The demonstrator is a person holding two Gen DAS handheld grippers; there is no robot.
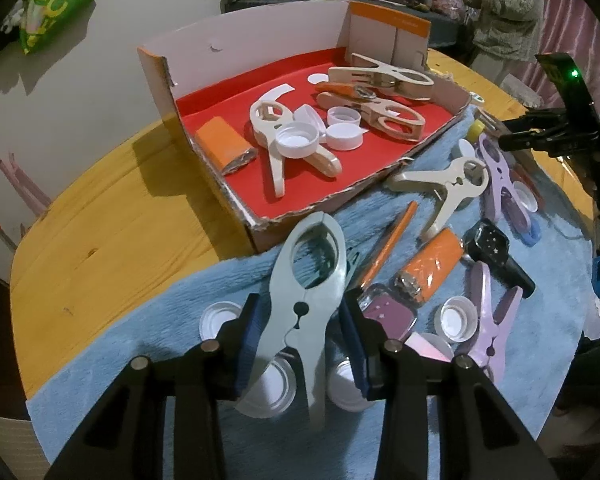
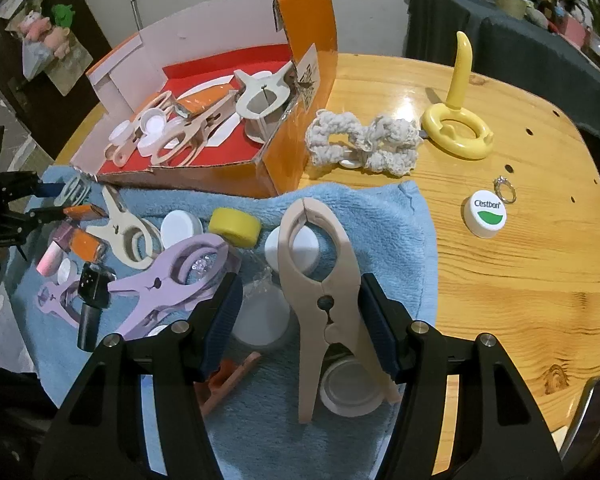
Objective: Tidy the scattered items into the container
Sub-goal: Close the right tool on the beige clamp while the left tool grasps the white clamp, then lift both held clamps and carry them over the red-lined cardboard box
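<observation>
My left gripper [image 1: 302, 322] is shut on a pale green clothes peg [image 1: 306, 280], held above the blue towel [image 1: 140, 344] just in front of the box. The open cardboard box [image 1: 220, 184] with a red floor holds several beige pegs, white caps and an orange packet. My right gripper [image 2: 300, 312] straddles a beige peg [image 2: 324, 280] over the towel [image 2: 380, 216]; the left pad stands clear of it. The box [image 2: 284, 160] is ahead and to the left. Purple pegs [image 2: 168, 284], a yellow cap [image 2: 236, 226] and white caps lie scattered on the towel.
On the bare wooden table [image 2: 520, 280] lie a cream knitted piece [image 2: 364, 144], a yellow ring holder [image 2: 458, 132], a white Cestbon cap [image 2: 488, 214] and a ring [image 2: 506, 190]. A person [image 1: 508, 12] stands at the back. The right gripper shows in the left wrist view [image 1: 556, 132].
</observation>
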